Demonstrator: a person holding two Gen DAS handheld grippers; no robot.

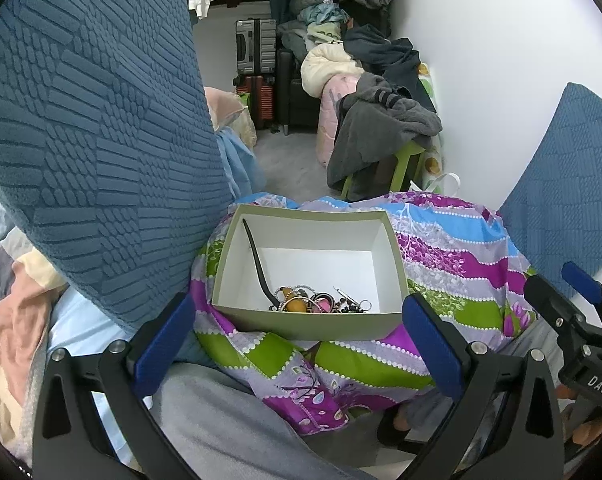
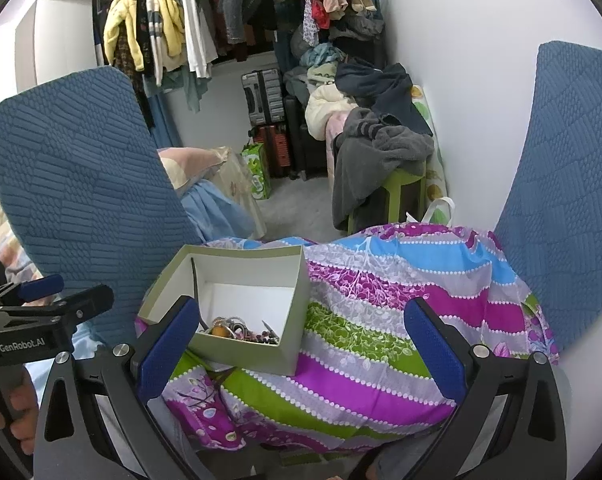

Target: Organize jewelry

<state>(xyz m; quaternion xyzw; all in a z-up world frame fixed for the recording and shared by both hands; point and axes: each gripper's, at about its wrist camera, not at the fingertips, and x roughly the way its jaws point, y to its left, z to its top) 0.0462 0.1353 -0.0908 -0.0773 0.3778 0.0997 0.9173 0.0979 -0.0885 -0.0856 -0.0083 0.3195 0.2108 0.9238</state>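
Room: cluttered closet area, hanging clothes (image 2: 169, 28), suitcases (image 2: 261, 96), two blue chair backs (image 1: 93, 128). Surface: floral cloth (image 2: 381, 320), no bare table visible. On it, open box (image 1: 391, 256) w/ jewelry heap (image 1: 317, 300) in near corner. Left gripper (image 1: 297, 340) and right gripper (image 2: 301, 356): both spread apart, holding nothing. Fits either pre-sort or all gathered; I can't tell which.

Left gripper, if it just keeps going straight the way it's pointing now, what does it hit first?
Probably the near wall of the open box, which sits centred between the open jaws of the left gripper on the patterned cloth. Depth is unclear; aimed slightly higher, it would reach the jewelry pile inside.
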